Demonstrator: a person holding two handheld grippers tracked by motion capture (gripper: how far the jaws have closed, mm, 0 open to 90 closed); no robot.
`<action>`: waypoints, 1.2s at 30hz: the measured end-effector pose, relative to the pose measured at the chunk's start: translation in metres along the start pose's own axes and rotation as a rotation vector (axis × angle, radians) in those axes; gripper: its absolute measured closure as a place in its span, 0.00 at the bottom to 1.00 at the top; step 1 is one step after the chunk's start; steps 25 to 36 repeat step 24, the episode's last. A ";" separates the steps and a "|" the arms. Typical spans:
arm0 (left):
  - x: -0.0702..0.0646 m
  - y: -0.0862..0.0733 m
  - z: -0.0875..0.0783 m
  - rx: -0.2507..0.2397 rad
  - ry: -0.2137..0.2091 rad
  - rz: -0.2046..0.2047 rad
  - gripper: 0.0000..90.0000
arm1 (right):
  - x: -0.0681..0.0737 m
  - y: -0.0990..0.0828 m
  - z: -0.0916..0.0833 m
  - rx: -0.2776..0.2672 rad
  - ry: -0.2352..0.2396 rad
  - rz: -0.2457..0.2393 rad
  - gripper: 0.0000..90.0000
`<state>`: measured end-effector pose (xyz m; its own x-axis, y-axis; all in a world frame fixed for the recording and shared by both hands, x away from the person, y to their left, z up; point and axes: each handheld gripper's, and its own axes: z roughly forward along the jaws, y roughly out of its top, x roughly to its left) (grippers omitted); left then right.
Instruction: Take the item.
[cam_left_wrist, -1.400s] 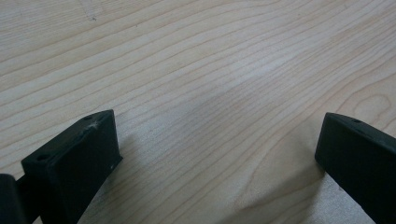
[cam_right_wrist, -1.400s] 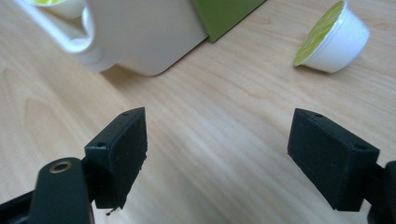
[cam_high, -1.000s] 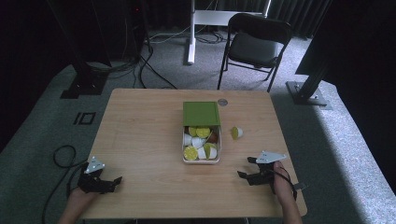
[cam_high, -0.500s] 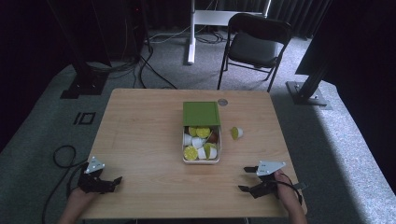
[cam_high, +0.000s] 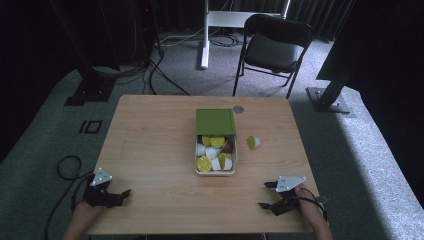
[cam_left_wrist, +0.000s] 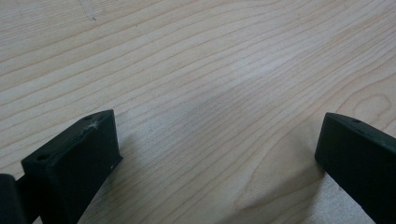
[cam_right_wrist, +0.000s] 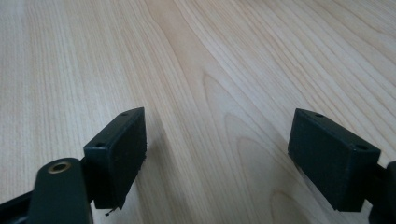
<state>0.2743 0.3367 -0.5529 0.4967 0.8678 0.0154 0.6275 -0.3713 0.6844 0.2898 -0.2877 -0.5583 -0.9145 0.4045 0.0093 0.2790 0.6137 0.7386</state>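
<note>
1. Near edge of the table (cam_high: 150, 145): a person's hands come in from the bottom, one gripper in each. Left gripper (cam_high: 122, 195) sits at the near-left corner, fingers spread wide w/ nothing between them; its own view shows bare wood grain between the two black fingers (cam_left_wrist: 74, 163).
2. Right gripper (cam_high: 267, 195) at the near-right corner, held by the right hand (cam_high: 310, 210), grey three-cornered plate on top. Fingers wide apart, holding nothing; right gripper view shows both fingers (cam_right_wrist: 116, 149) low over bare wood.
3. Mid-table, well apart from both grippers: a small tray (cam_high: 215, 172) packed w/ little cups (cam_high: 210, 152), some w/ yellow-green tops, some white.
4. A green lid (cam_high: 215, 121) lies flat over the tray's far end, approx. half covering it.
5. One loose cup (cam_high: 253, 143) lies tipped on the table just right of the tray.
6. Small round disc (cam_high: 238, 109) near the table's far edge, beside the lid's far-right corner.
7. Beyond the table: grey carpet, black folding chair (cam_high: 272, 50), cables (cam_high: 165, 70) on the floor, dark stand legs at left & right.
</note>
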 end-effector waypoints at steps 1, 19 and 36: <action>0.000 0.000 0.000 0.000 0.000 0.000 0.01 | 0.000 0.000 0.000 0.002 -0.006 -0.001 0.21; 0.000 0.000 0.000 0.000 0.000 0.000 0.01 | 0.002 0.000 0.001 0.019 -0.006 -0.010 0.13; 0.000 0.000 0.000 0.000 0.000 0.000 0.01 | 0.002 0.000 0.001 0.019 -0.007 -0.011 0.14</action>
